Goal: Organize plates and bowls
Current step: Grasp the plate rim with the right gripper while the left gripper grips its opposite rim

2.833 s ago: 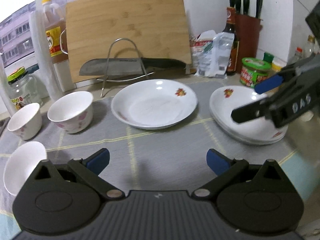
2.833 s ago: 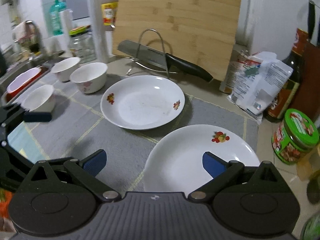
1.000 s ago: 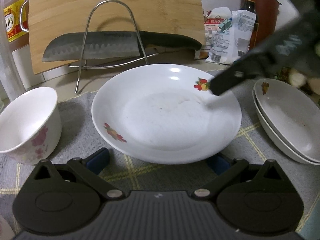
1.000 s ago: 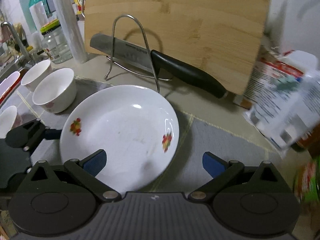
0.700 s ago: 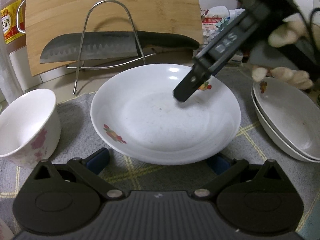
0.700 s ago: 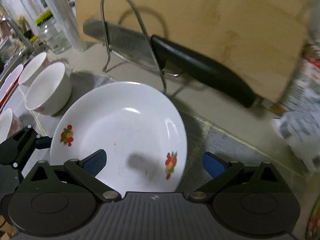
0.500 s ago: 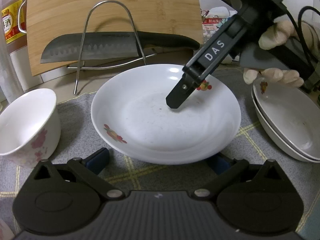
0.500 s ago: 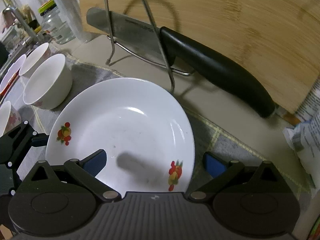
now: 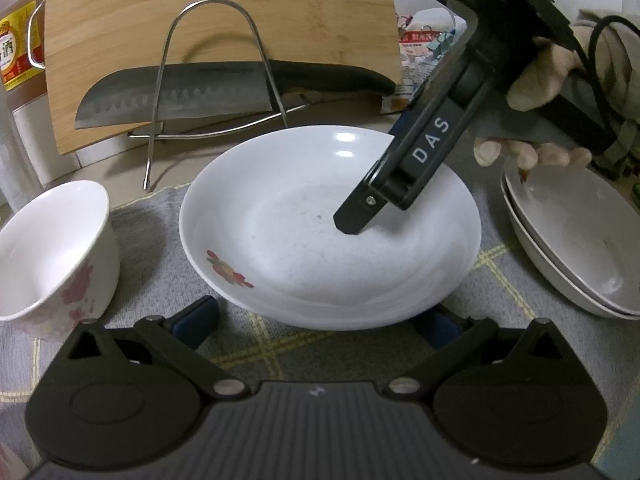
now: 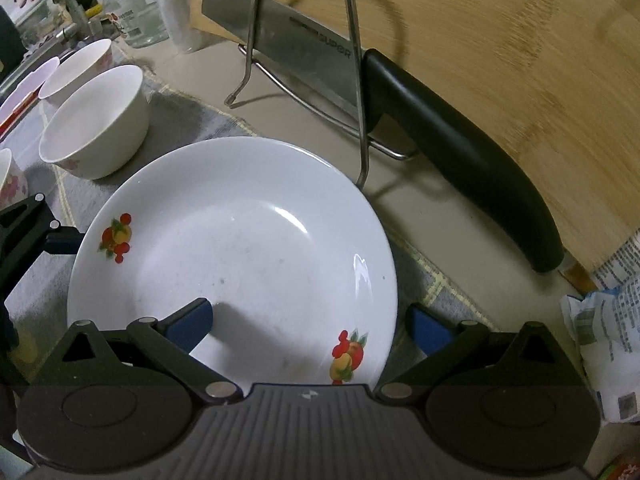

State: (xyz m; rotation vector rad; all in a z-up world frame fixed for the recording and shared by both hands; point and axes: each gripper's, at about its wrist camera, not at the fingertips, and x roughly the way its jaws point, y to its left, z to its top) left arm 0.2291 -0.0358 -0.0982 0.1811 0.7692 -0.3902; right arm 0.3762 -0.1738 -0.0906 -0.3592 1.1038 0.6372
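Plate (image 10: 240, 248), white with fruit motifs, lies flat on the grey checked mat (image 9: 160, 240) in front of the wire rack (image 9: 216, 64) that carries the knife (image 9: 224, 92), with the cutting board (image 9: 216, 32) leaning behind. Two similar plates are already nested as a stack (image 9: 576, 240) on the mat to my right; I judge this plate to be the last loose one, so the plates are mostly gathered. The bowls are not yet dealt with: one bowl (image 9: 52, 256) sits just left of the plate, and the right wrist view shows more bowls (image 10: 76, 68) further left, each standing apart and unstacked. My right gripper (image 10: 308, 324) is spread wide and straddles the plate's near rim, one finger (image 10: 188, 322) over the plate's inner surface and the other outside the rim; whether the inner pad touches the glaze I cannot tell, and it pinches nothing yet. My left gripper (image 9: 316, 320) is likewise spread wide at the opposite rim, its blue pads low beside the underside of the plate, holding nothing. The next step, as I read it, is to close the right fingers on the rim and carry the plate onto the stack.
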